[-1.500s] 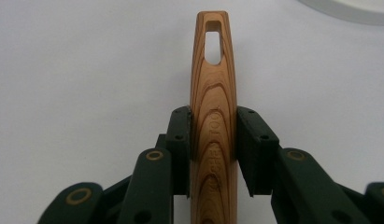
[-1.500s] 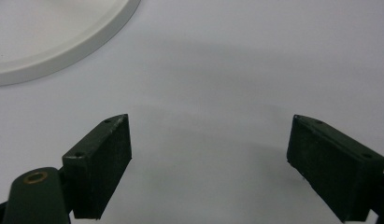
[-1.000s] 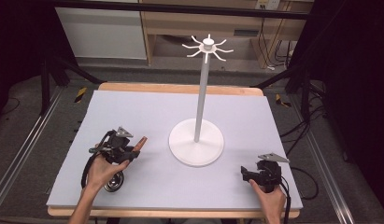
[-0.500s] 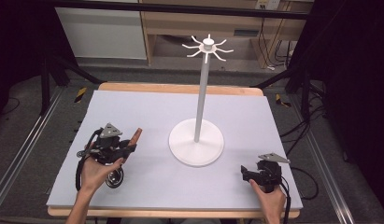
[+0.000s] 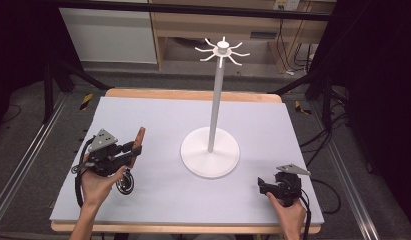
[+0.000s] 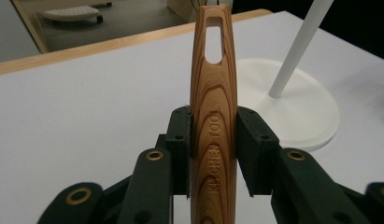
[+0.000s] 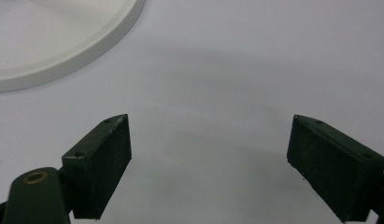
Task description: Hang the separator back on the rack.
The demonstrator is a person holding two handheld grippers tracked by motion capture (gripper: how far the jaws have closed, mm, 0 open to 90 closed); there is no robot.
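Note:
A wooden kitchen-tool handle (image 6: 213, 116) with a slot hole near its tip stands between the jaws of my left gripper (image 6: 213, 140), which is shut on it. In the high view the left gripper (image 5: 130, 149) hangs above the table's left side, and the handle (image 5: 139, 137) points up and away. A round dark metal piece (image 5: 125, 184) lies under that hand; I cannot tell whether it belongs to the tool. The right gripper (image 5: 263, 185) rests near the front right corner, and its jaws (image 7: 210, 154) are open over the bare mat.
A white stand with a round base (image 5: 198, 160), a thin pole (image 5: 215, 100) and a crown of hooks (image 5: 222, 50) rises at the table's middle. Its base (image 6: 302, 107) lies right of the held handle and up-left of the right gripper's jaws (image 7: 49, 42). The grey mat (image 5: 158, 115) covers the table.
My left gripper has risen with the wooden handle, and the handle's tip now points more steeply up. The right gripper has kept still.

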